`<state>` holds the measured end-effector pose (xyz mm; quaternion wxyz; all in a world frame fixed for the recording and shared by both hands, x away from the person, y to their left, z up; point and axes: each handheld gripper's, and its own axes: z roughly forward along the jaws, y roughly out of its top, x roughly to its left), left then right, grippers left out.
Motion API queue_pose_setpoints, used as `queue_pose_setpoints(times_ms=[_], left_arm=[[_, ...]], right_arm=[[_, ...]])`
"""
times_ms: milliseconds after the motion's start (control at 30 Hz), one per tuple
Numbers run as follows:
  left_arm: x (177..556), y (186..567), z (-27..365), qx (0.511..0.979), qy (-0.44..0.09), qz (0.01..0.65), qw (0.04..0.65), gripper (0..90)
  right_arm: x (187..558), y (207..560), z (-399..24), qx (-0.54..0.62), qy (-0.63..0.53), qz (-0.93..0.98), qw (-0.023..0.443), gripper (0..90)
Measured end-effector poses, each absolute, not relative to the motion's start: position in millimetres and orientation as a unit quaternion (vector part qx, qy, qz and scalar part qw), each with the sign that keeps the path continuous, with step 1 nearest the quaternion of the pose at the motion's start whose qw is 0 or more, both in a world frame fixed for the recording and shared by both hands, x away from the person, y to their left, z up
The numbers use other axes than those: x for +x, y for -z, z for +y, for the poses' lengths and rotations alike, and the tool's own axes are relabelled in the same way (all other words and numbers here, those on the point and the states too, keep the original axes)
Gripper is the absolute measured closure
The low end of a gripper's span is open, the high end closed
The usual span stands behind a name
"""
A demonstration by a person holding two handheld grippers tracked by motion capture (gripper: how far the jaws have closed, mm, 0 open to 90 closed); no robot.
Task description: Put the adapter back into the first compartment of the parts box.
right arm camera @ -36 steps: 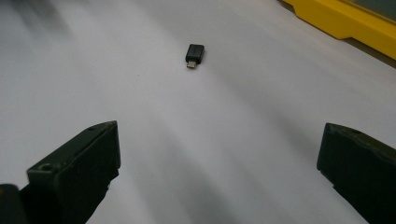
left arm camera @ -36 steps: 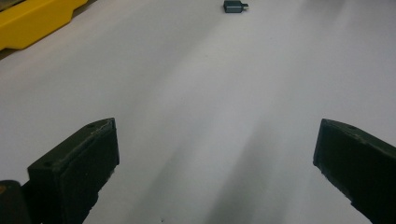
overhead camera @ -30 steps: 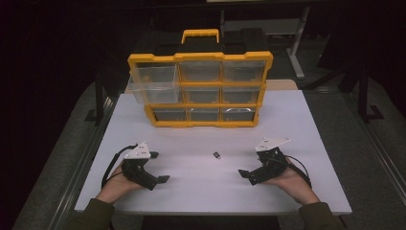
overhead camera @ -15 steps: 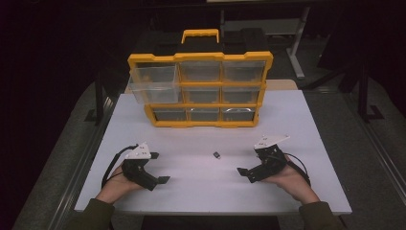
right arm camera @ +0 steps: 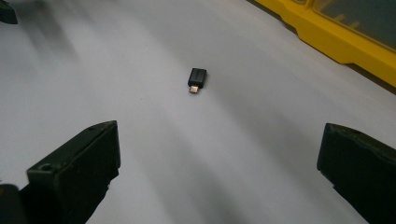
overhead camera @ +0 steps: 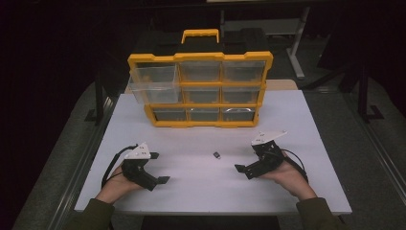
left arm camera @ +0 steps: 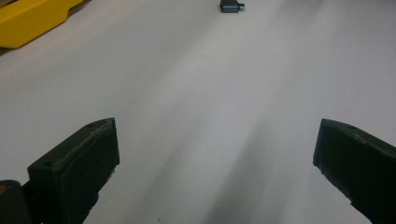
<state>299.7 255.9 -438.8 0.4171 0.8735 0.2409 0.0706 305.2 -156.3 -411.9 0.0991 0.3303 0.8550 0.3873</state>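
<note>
Right claw (overhead camera: 242, 170) nearer adapter (overhead camera: 217, 155)

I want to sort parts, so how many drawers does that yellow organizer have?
9, in three rows of three in the yellow organizer. The top-left drawer is pulled out; the rest sit closed. None seem hidden.

Bare white table (overhead camera: 191, 191) between both wide-open tools, only a small black adapter (overhead camera: 217, 155) midway; yellow organizer (overhead camera: 201, 91) behind.
</note>
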Motion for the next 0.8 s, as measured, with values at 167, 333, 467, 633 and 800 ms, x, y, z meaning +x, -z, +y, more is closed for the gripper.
queue_pose_setpoints(times_ms=[167,333,467,633,800], left_arm=[[299.8,438.8,256.0,0.874,-0.070,0.241,0.417,0.0],[300.0,439.0,255.7,0.873,-0.070,0.242,0.416,0.0],[299.9,439.0,255.7,0.873,-0.070,0.243,0.417,0.0],[300.1,439.0,256.0,0.874,-0.069,0.243,0.416,0.0],[300.0,438.8,256.1,0.873,-0.069,0.244,0.416,0.0]], right_arm=[[308.8,410.7,-154.1,0.330,-0.388,0.855,0.099,0.0],[310.4,410.3,-152.1,0.328,-0.388,0.856,0.097,0.0],[311.7,408.6,-149.2,0.325,-0.388,0.857,0.094,0.0],[314.5,406.1,-145.5,0.322,-0.390,0.858,0.092,0.0],[318.3,404.1,-141.0,0.319,-0.389,0.859,0.090,0.0]])
